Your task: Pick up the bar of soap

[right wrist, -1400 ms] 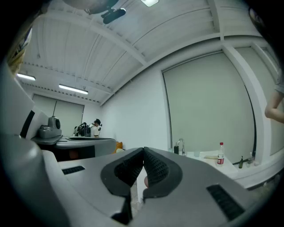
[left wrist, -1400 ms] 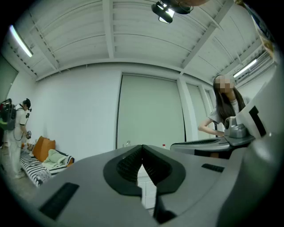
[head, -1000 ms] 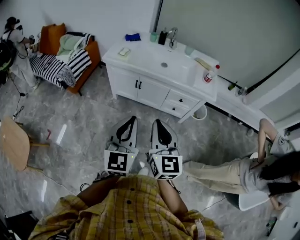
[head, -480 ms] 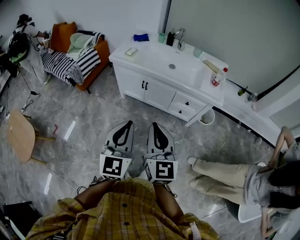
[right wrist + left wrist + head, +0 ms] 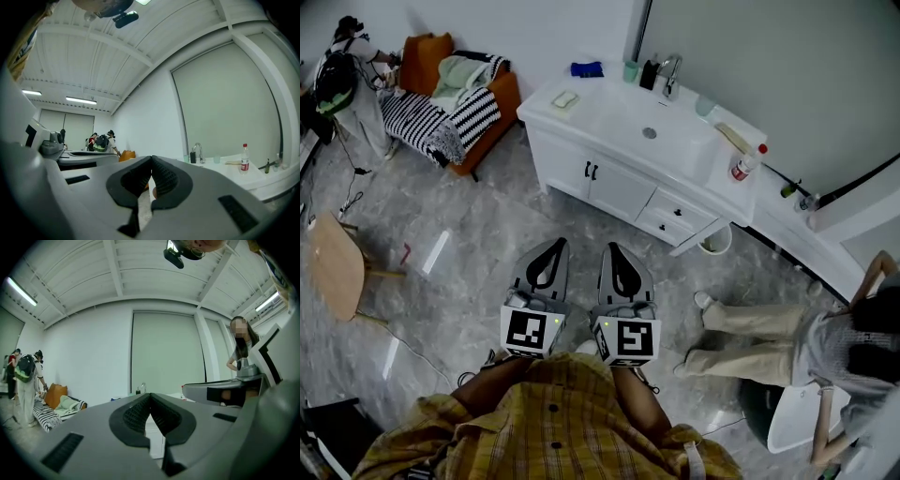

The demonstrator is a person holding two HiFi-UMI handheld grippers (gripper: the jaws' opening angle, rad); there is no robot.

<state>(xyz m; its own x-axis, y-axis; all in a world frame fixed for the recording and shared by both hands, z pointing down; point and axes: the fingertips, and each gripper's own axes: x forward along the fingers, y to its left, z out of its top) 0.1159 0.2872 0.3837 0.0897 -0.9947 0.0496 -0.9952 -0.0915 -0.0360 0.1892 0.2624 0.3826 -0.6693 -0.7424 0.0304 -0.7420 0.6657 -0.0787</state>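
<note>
The bar of soap (image 5: 565,98) is a pale block on the left end of the white vanity top (image 5: 609,112), far ahead of both grippers. Over the grey floor my left gripper (image 5: 557,243) and right gripper (image 5: 613,247) hang side by side, pointing toward the vanity. Both are shut with nothing between the jaws. In the left gripper view the left gripper (image 5: 150,395) has its ribbed pads meeting at the tip. The right gripper (image 5: 151,159) looks the same in the right gripper view, with the faucet (image 5: 198,151) and a red-capped bottle (image 5: 244,158) beyond it.
The vanity carries a sink (image 5: 649,132), a faucet (image 5: 671,67), a blue cloth (image 5: 587,68) and a red-capped bottle (image 5: 743,166). An orange sofa (image 5: 483,117) with striped blankets stands at the left. A wooden stool (image 5: 333,272) is nearer. A person (image 5: 787,342) sits at the right.
The view has shifted slightly, so the vanity sits a little further right. The seated person's legs have drawn in. Both grippers stay side by side and shut.
</note>
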